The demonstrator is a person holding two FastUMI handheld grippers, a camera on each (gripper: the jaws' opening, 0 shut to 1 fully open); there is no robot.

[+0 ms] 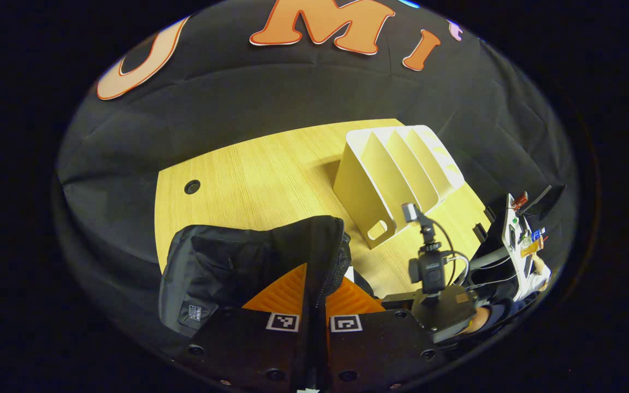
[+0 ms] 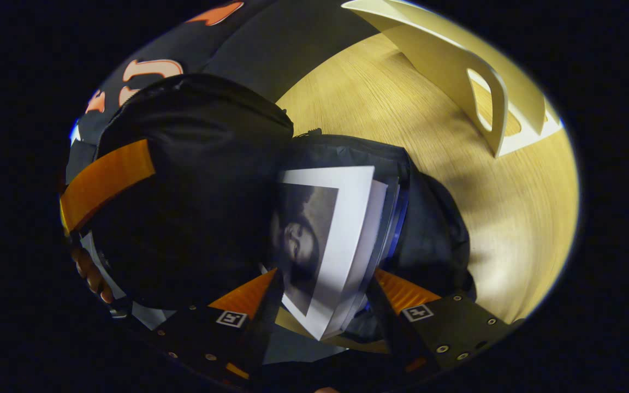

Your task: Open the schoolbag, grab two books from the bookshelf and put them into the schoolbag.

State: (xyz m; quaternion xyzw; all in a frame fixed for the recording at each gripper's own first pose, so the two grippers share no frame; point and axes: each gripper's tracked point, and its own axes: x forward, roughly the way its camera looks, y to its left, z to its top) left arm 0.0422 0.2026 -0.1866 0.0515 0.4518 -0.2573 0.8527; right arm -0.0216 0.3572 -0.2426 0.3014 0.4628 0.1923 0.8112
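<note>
Two fingers of the left gripper (image 1: 313,297) are clenched on the schoolbag's (image 1: 249,256) flap, holding the mouth apart; the right gripper (image 2: 322,297) grasps the books (image 2: 342,240), their far end already inside the opening. To finish well, I judge the flap should be held taut while the books slide straight down. The bookshelf (image 1: 396,174) stands empty on the desk (image 1: 249,180) just beside the bag

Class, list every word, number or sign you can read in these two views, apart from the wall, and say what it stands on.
No readable text.
Schoolbag: small label, too small to read.
Book: cover picture, no legible title.
Left gripper and right gripper: square coded markers, no words.
</note>
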